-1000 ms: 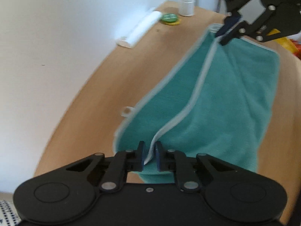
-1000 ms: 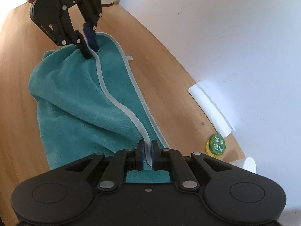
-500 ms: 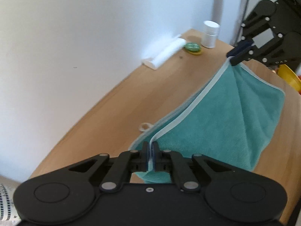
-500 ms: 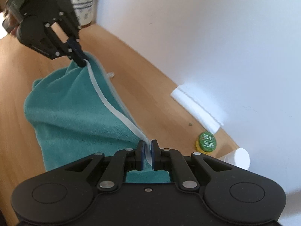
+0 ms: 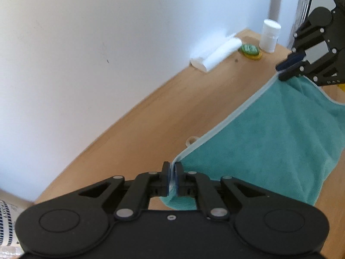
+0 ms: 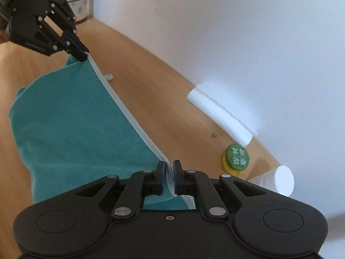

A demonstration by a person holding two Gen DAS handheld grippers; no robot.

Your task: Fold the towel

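A teal towel (image 5: 269, 138) with a pale hem hangs stretched above the wooden table (image 5: 151, 112). My left gripper (image 5: 171, 179) is shut on one corner of the hem. My right gripper (image 6: 169, 179) is shut on the other corner of the same hem. The hem runs taut between the two grippers. In the left wrist view the right gripper (image 5: 289, 70) shows at the far right, clamped on the towel. In the right wrist view the left gripper (image 6: 78, 50) shows at the upper left, and the towel (image 6: 75, 125) sags down to the table below the hem.
A white rolled cloth (image 5: 215, 56) lies against the white wall. Beside it sit a green lid on a yellow one (image 5: 250, 50) and a white bottle (image 5: 269, 35). A patterned cup (image 6: 74, 2) stands at the table's other end. A small white loop (image 5: 190, 140) lies on the wood.
Both grippers have risen and pulled apart, lifting the upper hem off the table. The towel's edge went from slack and curved to straight and taut. Both stayed shut on it.
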